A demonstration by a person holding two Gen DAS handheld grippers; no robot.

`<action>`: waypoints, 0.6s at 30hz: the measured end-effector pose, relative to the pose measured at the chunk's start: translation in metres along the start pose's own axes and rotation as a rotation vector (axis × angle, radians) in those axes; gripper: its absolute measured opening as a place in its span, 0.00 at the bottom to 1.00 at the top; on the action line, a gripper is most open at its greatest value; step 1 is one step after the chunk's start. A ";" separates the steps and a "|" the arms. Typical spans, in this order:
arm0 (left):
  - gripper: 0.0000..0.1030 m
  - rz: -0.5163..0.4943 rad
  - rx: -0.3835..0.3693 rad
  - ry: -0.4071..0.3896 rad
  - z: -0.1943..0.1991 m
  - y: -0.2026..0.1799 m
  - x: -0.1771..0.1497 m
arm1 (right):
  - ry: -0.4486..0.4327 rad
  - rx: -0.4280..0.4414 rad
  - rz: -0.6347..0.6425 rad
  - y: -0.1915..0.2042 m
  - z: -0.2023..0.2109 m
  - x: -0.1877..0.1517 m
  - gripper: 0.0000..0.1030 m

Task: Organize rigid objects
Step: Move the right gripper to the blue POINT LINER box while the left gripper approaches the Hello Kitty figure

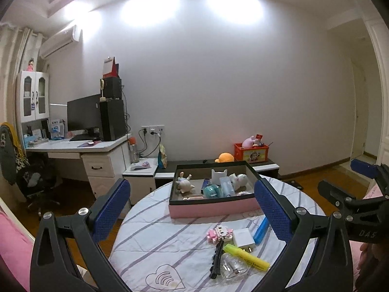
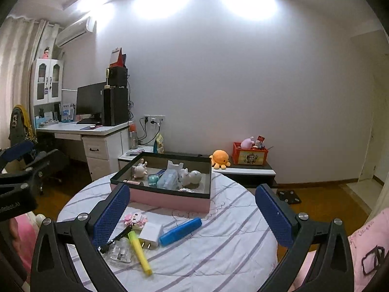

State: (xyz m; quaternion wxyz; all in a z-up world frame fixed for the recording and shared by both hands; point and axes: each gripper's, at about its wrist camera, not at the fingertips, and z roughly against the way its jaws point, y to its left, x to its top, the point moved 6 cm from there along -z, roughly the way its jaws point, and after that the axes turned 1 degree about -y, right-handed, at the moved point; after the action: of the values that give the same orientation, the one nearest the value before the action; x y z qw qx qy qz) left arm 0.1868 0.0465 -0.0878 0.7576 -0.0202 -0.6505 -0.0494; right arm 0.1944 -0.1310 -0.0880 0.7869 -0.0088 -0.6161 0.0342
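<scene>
A pink box (image 1: 214, 208) (image 2: 170, 200) with a dark rim stands at the far side of the round table (image 1: 150, 245) (image 2: 226, 243) and holds several small toys. Loose in front of it lie a pink block toy (image 1: 220, 233) (image 2: 135, 219), a white charger plug (image 1: 243, 239) (image 2: 150, 234), a blue case (image 1: 261, 230) (image 2: 181, 231), a yellow highlighter (image 1: 246, 255) (image 2: 140, 253), a black hair clip (image 1: 217, 259) (image 2: 116, 239) and a clear bottle (image 1: 232, 266) (image 2: 119, 251). My left gripper (image 1: 192, 206) and right gripper (image 2: 192, 211) are both open and empty, above the table's near side.
A white desk (image 1: 73, 148) (image 2: 82, 130) with a monitor and a black office chair (image 1: 29, 182) stand at the left. A low cabinet (image 1: 262, 166) (image 2: 248, 170) behind the table carries an orange plush (image 2: 219, 157) and a red crate (image 2: 249, 155). Pink bedding (image 2: 364, 250) lies at the right.
</scene>
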 end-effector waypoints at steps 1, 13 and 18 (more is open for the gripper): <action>1.00 -0.003 -0.003 0.002 0.001 0.000 -0.001 | 0.000 -0.001 0.001 0.000 0.001 -0.001 1.00; 1.00 -0.025 0.037 0.133 -0.021 0.015 -0.040 | 0.078 -0.018 -0.017 -0.010 -0.011 -0.028 1.00; 1.00 0.003 0.054 0.236 -0.044 0.030 -0.069 | 0.166 -0.032 -0.027 -0.016 -0.036 -0.056 1.00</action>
State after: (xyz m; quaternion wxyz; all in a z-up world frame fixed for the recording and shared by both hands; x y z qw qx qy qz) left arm 0.2226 0.0753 -0.1618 0.8291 0.0053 -0.5581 -0.0328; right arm 0.2166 -0.1495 -0.1499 0.8353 -0.0160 -0.5494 0.0131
